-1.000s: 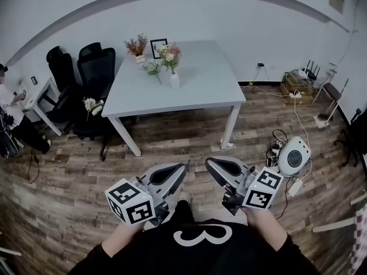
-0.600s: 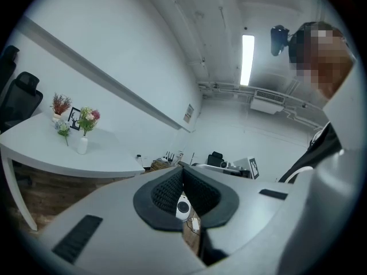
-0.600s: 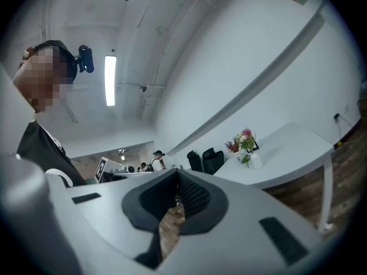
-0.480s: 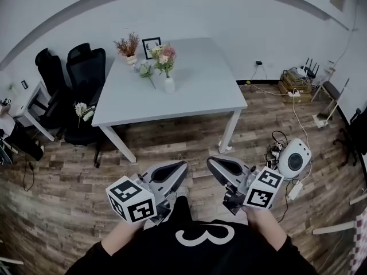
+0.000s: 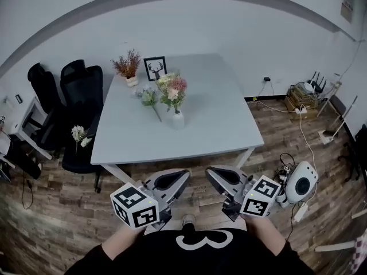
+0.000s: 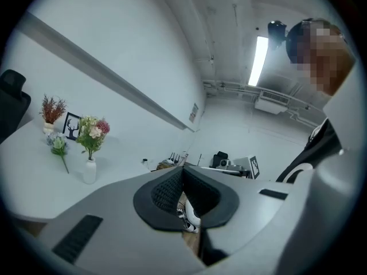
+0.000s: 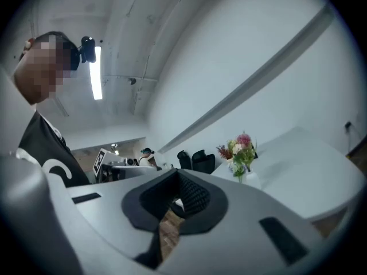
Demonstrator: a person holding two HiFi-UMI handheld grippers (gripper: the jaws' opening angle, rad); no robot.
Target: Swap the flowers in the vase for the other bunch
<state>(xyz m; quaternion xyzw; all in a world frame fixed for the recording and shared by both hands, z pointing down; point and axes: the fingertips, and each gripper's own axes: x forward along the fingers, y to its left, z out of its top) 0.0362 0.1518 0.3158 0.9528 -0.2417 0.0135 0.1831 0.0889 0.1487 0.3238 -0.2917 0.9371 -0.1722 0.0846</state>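
A white vase holding a pink and cream bunch of flowers stands near the middle of the white table. The other bunch, pale blue-green, lies flat on the table just left of the vase. My left gripper and right gripper are side by side in front of the table's near edge, both shut and empty. The left gripper view shows the vase and the lying bunch far off past my shut left gripper. In the right gripper view the flowers show beyond my shut right gripper.
A pot of dried reddish flowers and a framed deer picture stand at the table's far edge. Black office chairs crowd its left side, one bearing a white flower. A white round device and cables lie on the floor at right.
The table and vase have come closer and sit lower in the head view. Both grippers have been carried forward toward the table's near edge, still shut and empty.
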